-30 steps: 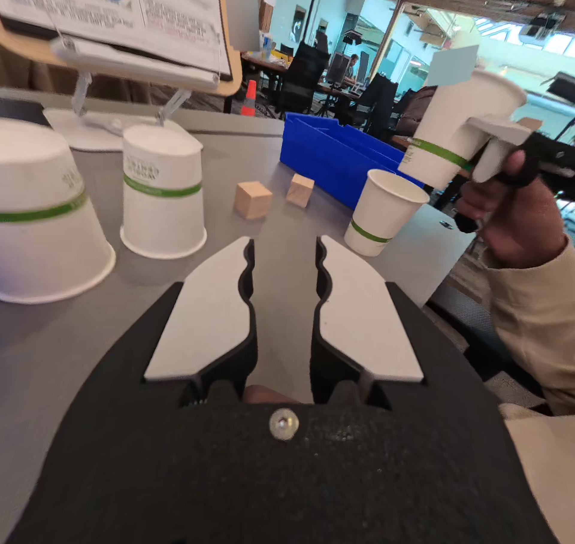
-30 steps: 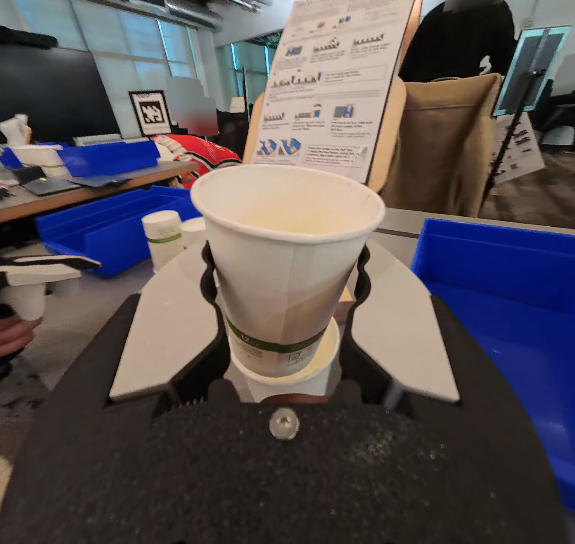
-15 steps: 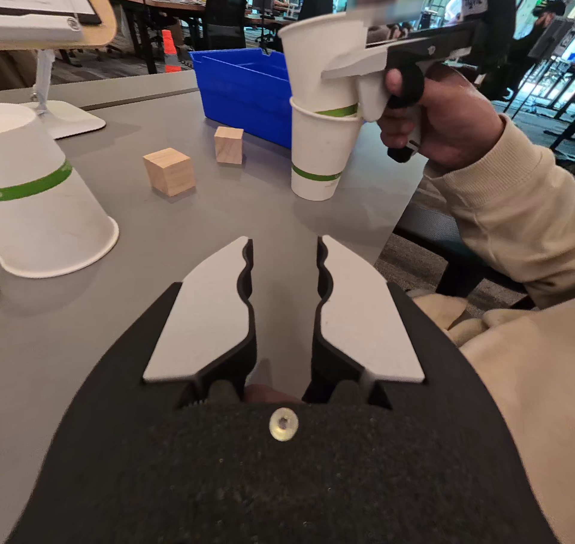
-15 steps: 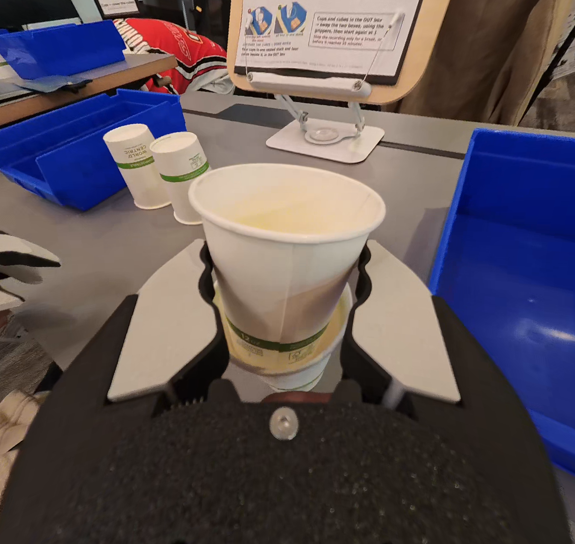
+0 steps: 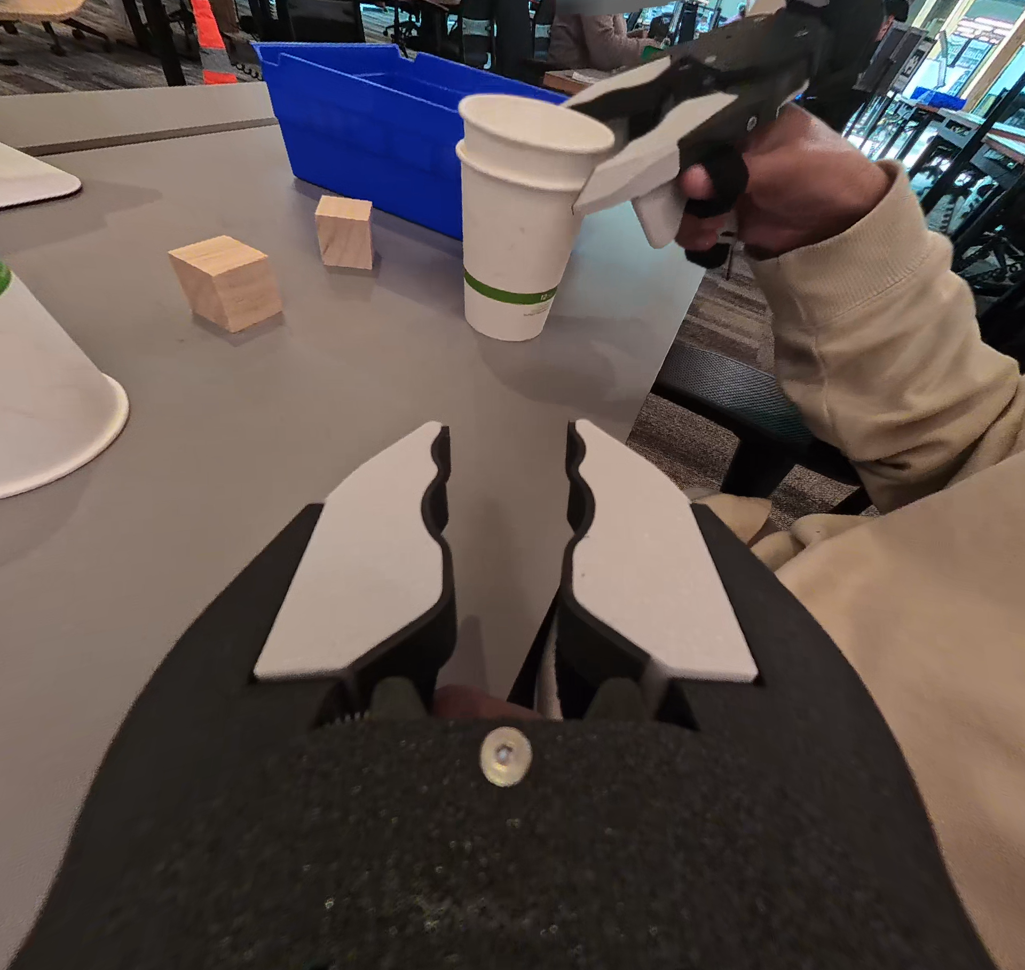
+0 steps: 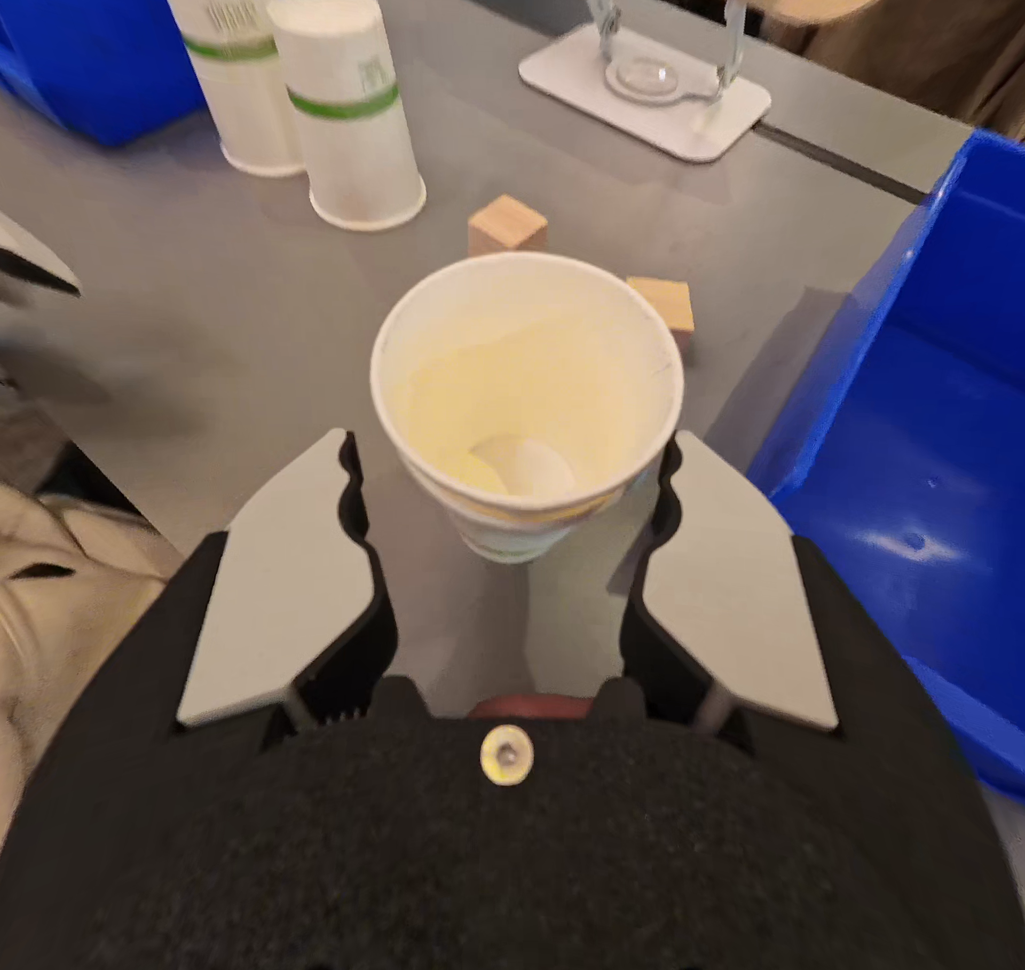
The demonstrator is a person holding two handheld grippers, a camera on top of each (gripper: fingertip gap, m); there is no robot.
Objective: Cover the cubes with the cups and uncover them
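Two white paper cups with green bands stand nested upright (image 6: 527, 389) near the table's front edge; they also show in the left wrist view (image 5: 516, 222). My right gripper (image 6: 506, 438) is open, its jaws on either side of the stack's rim without pressing it; it also shows in the left wrist view (image 5: 577, 156). Two wooden cubes (image 5: 227, 282) (image 5: 345, 232) lie bare on the grey table just beyond the stack (image 6: 507, 225) (image 6: 665, 303). My left gripper (image 5: 507, 444) is open and empty, low over the table.
Two upside-down cups (image 6: 238, 56) (image 6: 355, 106) stand at the far left. A blue bin (image 6: 915, 444) lies right of the stack, another (image 6: 83, 28) at the far left. A white stand base (image 6: 649, 83) sits at the back. The table edge (image 5: 665, 344) is close to the stack.
My right gripper lowered the held cup into the standing cup and opened its jaws. My left gripper's view swung right, still open and empty.
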